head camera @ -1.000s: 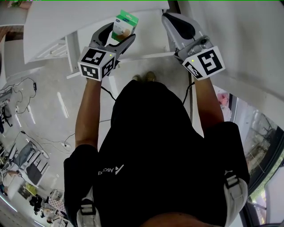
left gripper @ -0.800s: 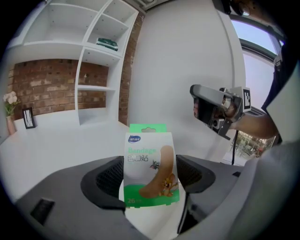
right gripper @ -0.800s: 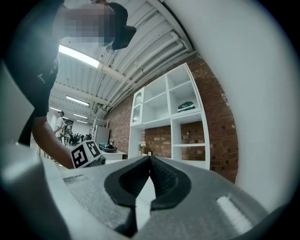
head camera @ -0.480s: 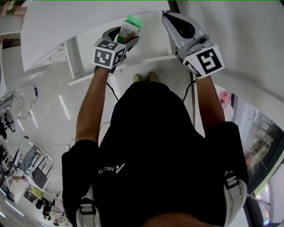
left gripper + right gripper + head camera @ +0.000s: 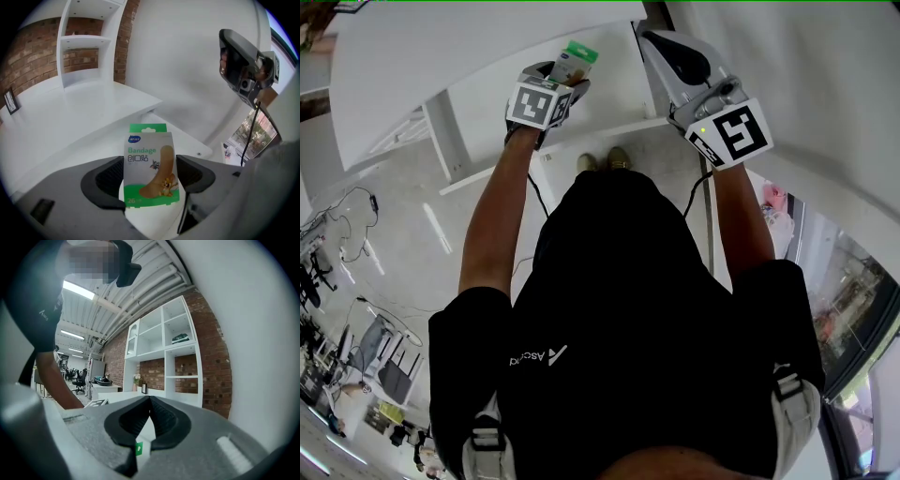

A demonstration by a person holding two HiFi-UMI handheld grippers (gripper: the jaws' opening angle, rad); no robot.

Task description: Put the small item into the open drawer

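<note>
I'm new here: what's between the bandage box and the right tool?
Nothing: the head view shows only bare white surface between the bandage box, gripped by the left tool, and the right tool.

The left hand-held gripper (image 5: pixel 565 79) grips a small green-topped box (image 5: pixel 578 56) over the white counter (image 5: pixel 441 47). The right hand-held gripper (image 5: pixel 662 43) is near it, not touching.

red brick wall (image 5: pixel 213 357), white shelf unit (image 5: pixel 165 376), pale glossy floor (image 5: pixel 403 234)

"Bandage", "26" on box (image 5: pixel 150 164)
</note>
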